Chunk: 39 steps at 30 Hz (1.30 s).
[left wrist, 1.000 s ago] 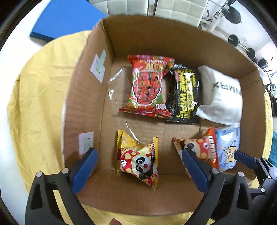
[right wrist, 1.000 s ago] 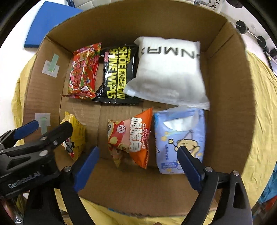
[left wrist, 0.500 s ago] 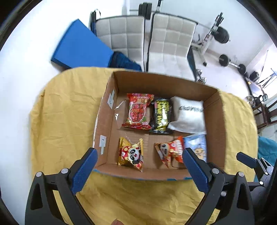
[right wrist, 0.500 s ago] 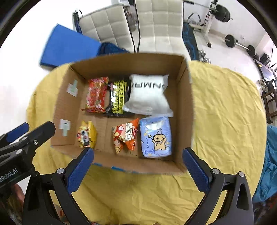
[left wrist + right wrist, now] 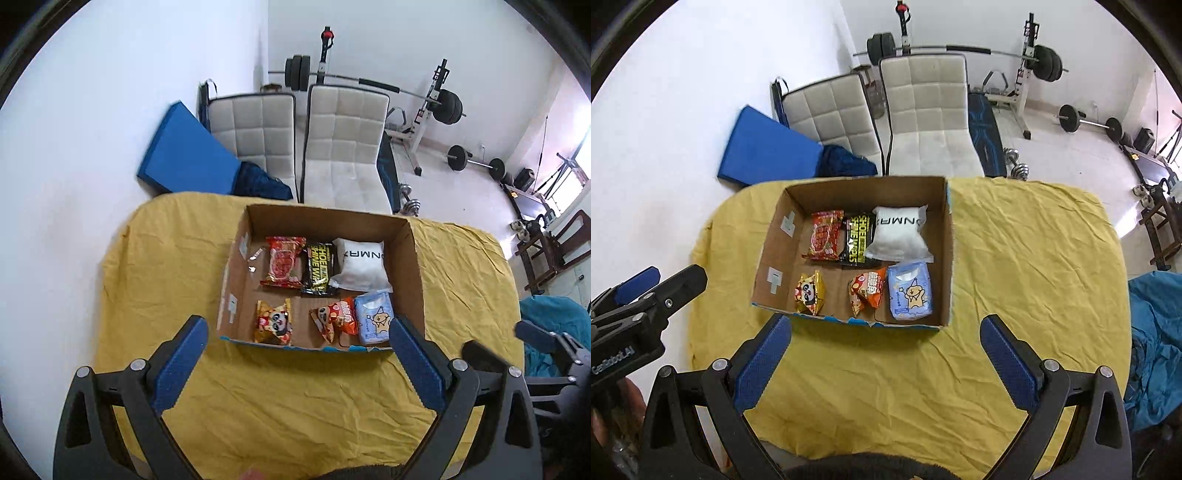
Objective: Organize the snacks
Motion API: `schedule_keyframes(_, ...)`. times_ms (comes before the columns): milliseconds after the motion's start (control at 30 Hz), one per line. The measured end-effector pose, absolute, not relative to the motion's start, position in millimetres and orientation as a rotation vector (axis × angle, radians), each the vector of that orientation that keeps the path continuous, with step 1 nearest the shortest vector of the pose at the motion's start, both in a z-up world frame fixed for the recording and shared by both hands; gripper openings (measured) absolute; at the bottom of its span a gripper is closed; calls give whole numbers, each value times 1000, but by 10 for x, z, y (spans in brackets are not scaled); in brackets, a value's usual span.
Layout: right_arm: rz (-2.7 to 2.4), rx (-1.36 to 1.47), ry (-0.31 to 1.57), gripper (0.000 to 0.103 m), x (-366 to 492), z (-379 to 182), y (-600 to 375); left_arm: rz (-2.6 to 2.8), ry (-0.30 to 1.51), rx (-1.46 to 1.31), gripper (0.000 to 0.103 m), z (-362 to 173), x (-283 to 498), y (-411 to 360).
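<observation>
Both claws (image 5: 297, 354) (image 5: 884, 350) have pulled way back from the box (image 5: 945, 258), wide open and empty, so packing looks done.

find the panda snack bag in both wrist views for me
Left wrist: the panda snack bag lies in the front left of the cardboard box, just above the left gripper.
Right wrist: the same bag sits front left in the box, left of centre in the picture.
Shared landmark: the white pouch in the box's back right corner.
</observation>
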State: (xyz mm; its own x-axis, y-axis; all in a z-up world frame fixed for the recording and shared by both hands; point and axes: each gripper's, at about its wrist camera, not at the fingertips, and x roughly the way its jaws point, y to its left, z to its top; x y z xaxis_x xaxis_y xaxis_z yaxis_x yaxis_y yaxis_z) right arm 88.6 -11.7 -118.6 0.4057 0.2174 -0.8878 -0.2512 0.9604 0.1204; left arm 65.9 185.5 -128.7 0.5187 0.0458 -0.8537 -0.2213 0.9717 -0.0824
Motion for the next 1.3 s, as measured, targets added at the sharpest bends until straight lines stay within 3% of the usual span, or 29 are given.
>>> schedule_keyframes(500,273,-31,1009,103,348,-389,-428,146,933,-168,100,-777,241,1688)
schedule_keyframes(1300,215,-57,997,103,211,-296,-521,176,911,-184,103,-695,38,1593)
